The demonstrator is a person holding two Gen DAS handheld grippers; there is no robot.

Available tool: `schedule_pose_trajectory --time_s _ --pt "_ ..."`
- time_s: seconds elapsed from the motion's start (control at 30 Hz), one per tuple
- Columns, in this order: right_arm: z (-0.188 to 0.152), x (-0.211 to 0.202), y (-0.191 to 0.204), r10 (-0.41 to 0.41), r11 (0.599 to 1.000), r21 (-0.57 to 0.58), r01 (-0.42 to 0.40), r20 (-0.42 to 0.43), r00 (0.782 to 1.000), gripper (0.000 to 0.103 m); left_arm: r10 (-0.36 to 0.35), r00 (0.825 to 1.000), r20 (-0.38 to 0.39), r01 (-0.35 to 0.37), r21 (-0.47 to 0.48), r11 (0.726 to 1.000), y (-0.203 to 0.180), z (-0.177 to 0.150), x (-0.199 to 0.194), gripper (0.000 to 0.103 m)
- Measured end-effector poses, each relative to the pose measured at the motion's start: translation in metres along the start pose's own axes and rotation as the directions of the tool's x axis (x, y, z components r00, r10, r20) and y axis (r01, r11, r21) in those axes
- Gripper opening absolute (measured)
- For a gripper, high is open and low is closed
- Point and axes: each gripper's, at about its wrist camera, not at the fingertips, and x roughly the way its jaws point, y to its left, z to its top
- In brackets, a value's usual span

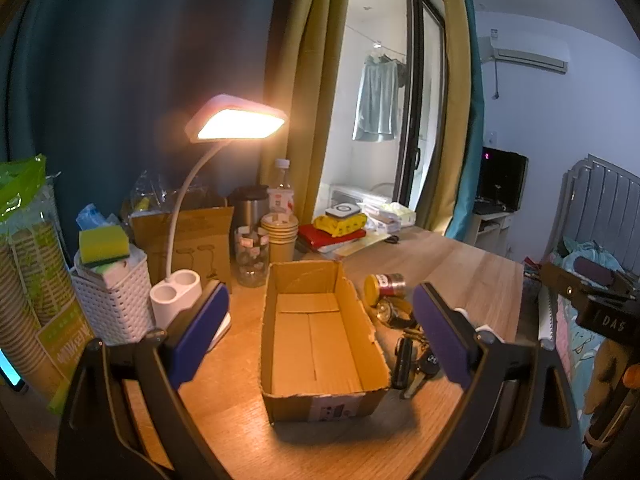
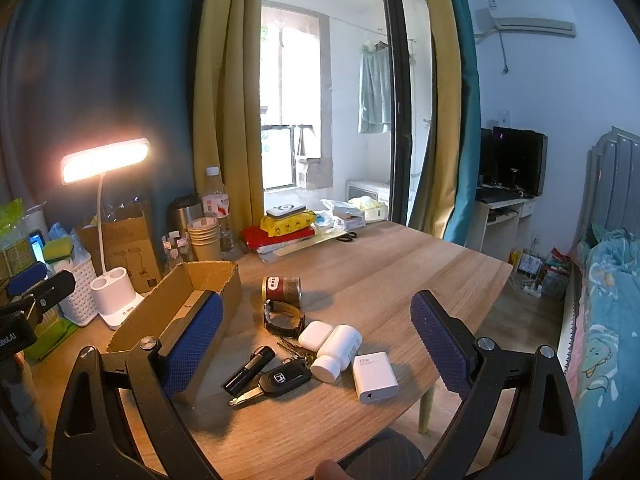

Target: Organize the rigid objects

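Observation:
An open, empty cardboard box (image 1: pixel 320 344) lies on the wooden table; it also shows in the right wrist view (image 2: pixel 176 312). Right of it lies a cluster: a small can (image 2: pixel 282 289) on its side, a wristwatch (image 2: pixel 282 316), a white earbud case (image 2: pixel 315 334), a white pill bottle (image 2: pixel 337 352), a white charger (image 2: pixel 374 376), a car key (image 2: pixel 280 380) and a black tube (image 2: pixel 249 370). My left gripper (image 1: pixel 320 332) is open, hovering over the box. My right gripper (image 2: pixel 318 344) is open above the cluster.
A lit desk lamp (image 1: pixel 236 120) with white base (image 1: pixel 176 292), a white basket with sponges (image 1: pixel 112 296), paper cups (image 1: pixel 280 236), a glass jar (image 1: pixel 251 256) and bottles crowd the back left. Stacked books and packets (image 2: pixel 292 228) lie at the back. The table's right edge (image 2: pixel 480 304) drops off beside a bed.

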Motion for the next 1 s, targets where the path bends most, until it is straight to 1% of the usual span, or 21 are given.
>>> schedule_pose_trajectory --time_s 0.77,0.83,1.0 --pt "-0.0011 0.0007 -0.0002 0.002 1.000 0.000 -0.002 -0.005 1.000 0.097 -0.001 1.000 -0.005 0.001 0.000 1.000 0.0013 0.0007 0.0013 0.094" --pt "-0.0051 0.0009 -0.0017 0.003 1.000 0.001 -0.003 -0.008 1.000 0.097 -0.001 1.000 -0.005 0.001 -0.002 1.000 0.0019 0.0006 0.0018 0.094" --pt "-0.0081 0.0028 -0.0031 0.004 1.000 0.005 -0.004 -0.015 1.000 0.097 0.002 1.000 -0.023 -0.002 -0.013 1.000 0.0053 -0.0004 0.0070 0.094"
